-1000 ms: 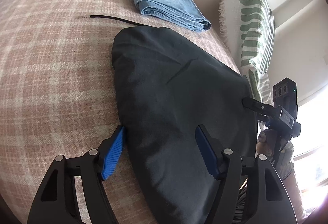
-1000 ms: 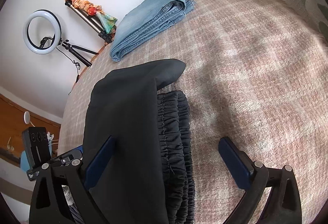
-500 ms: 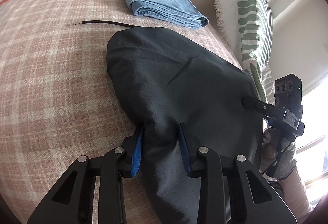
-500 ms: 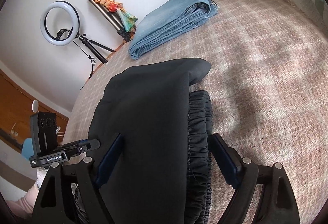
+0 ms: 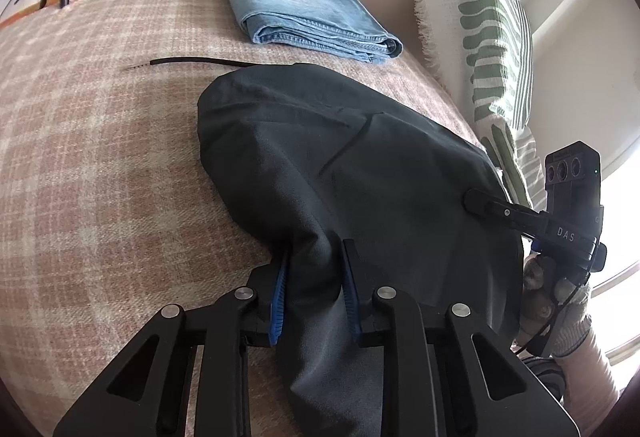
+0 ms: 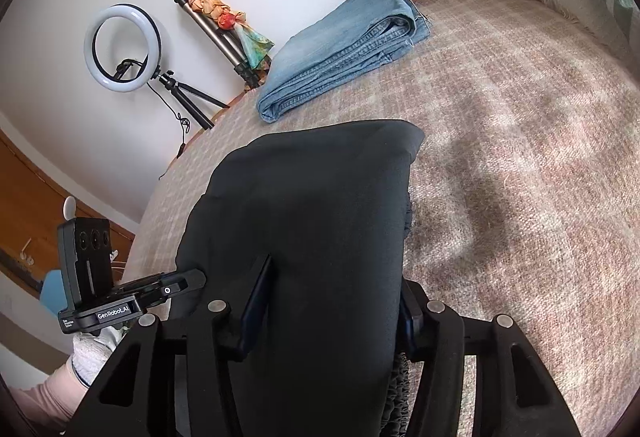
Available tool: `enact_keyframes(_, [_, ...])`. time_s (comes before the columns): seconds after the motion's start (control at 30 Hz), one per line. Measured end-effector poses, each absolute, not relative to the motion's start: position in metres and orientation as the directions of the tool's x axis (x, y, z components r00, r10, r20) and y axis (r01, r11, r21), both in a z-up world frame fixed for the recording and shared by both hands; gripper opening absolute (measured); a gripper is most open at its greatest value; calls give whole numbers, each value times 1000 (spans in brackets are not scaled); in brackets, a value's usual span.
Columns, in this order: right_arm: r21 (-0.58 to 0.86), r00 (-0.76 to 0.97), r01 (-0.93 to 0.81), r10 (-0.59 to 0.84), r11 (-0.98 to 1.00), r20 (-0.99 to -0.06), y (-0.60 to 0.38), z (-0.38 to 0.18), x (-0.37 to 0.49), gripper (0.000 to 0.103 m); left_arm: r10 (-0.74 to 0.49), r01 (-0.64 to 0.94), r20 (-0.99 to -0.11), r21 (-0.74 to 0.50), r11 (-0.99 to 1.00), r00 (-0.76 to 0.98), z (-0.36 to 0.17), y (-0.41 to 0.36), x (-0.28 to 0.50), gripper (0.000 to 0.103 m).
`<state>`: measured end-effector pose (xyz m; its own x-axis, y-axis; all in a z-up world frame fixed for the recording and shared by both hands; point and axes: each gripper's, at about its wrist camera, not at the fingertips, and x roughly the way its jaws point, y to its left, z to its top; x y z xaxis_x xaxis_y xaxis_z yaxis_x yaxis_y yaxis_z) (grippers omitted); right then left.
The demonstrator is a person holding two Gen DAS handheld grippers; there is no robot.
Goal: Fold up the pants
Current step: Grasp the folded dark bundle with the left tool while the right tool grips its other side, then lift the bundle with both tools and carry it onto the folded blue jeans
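Black pants (image 5: 360,157) lie folded on a pink checked blanket (image 5: 100,137), with a black drawstring (image 5: 192,61) trailing out to the left. My left gripper (image 5: 316,257) is closing on the near left edge, fabric bunched between its blue pads. In the right wrist view, my right gripper (image 6: 336,273) is closing around the near right side of the pants (image 6: 304,189), its pads pressing into the folded layers. The gathered waistband (image 6: 400,369) shows under its right finger. Each gripper also appears at the edge of the other's view.
Folded blue jeans (image 5: 312,17) lie at the far side of the blanket (image 6: 520,157). A green-patterned white pillow (image 5: 492,37) stands at the right. A ring light (image 6: 122,49) and a tripod (image 6: 224,21) stand by the wall beyond the bed.
Both grippers went from wide open astride the pants' edges to closed in on the fabric. The left one bunched the cloth; the right one's fold now covers most of the waistband.
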<state>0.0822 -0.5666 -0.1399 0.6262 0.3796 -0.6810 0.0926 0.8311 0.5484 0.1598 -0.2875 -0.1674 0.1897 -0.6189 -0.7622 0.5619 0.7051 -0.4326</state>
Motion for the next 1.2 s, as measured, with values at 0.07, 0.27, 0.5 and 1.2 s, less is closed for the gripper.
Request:
enact_keyframes(0.07, [552,625,96,381,828,-681,-568,-142,83,66,-616,551,-766,-439,710,184,-170,-287,162,23])
enact_keyframes(0.27, [560,615,107,388,821,-686,-567,-145,86,60,-631,532,-755,-466,707,178,-171,-286,166,22])
enact_keyframes(0.5, [532,652,72,364,844,-666,-557,-125,76,35,-625,588,-743,-400,703,241,-155,-292,154,10])
enact_keyframes(1.2, [403,704,17,275,915,-654,-529,-48,82,30,-720,654,-613,-404,640,326,-85,-281,160,7])
